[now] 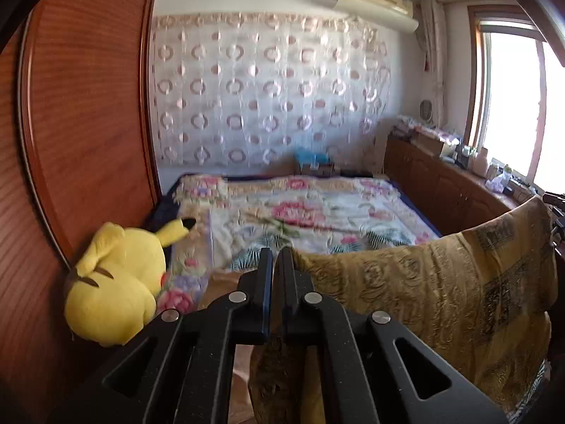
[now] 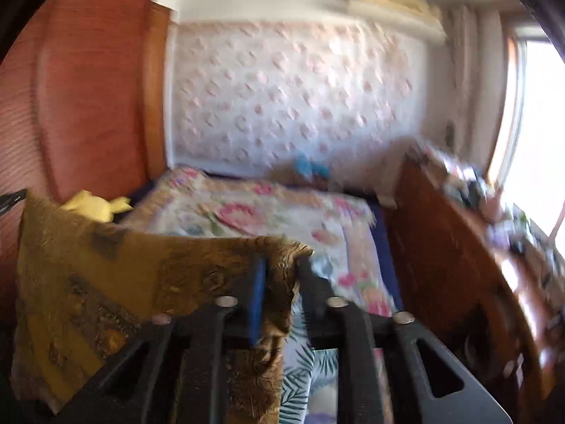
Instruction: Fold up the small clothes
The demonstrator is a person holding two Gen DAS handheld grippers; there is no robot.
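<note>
A mustard-yellow patterned garment (image 1: 441, 289) hangs stretched in the air between my two grippers, above the bed. My left gripper (image 1: 277, 258) is shut on one corner of it, with cloth pinched between the jaws and hanging below. In the right wrist view my right gripper (image 2: 280, 265) is shut on the other corner of the garment (image 2: 116, 275), which spreads away to the left. That view is blurred by motion.
A bed with a floral quilt (image 1: 310, 212) lies ahead. A yellow plush toy (image 1: 116, 282) lies at its left by the wooden headboard (image 1: 77, 106). A wooden cabinet (image 1: 441, 183) with clutter on top runs along the right under a window (image 1: 515, 106).
</note>
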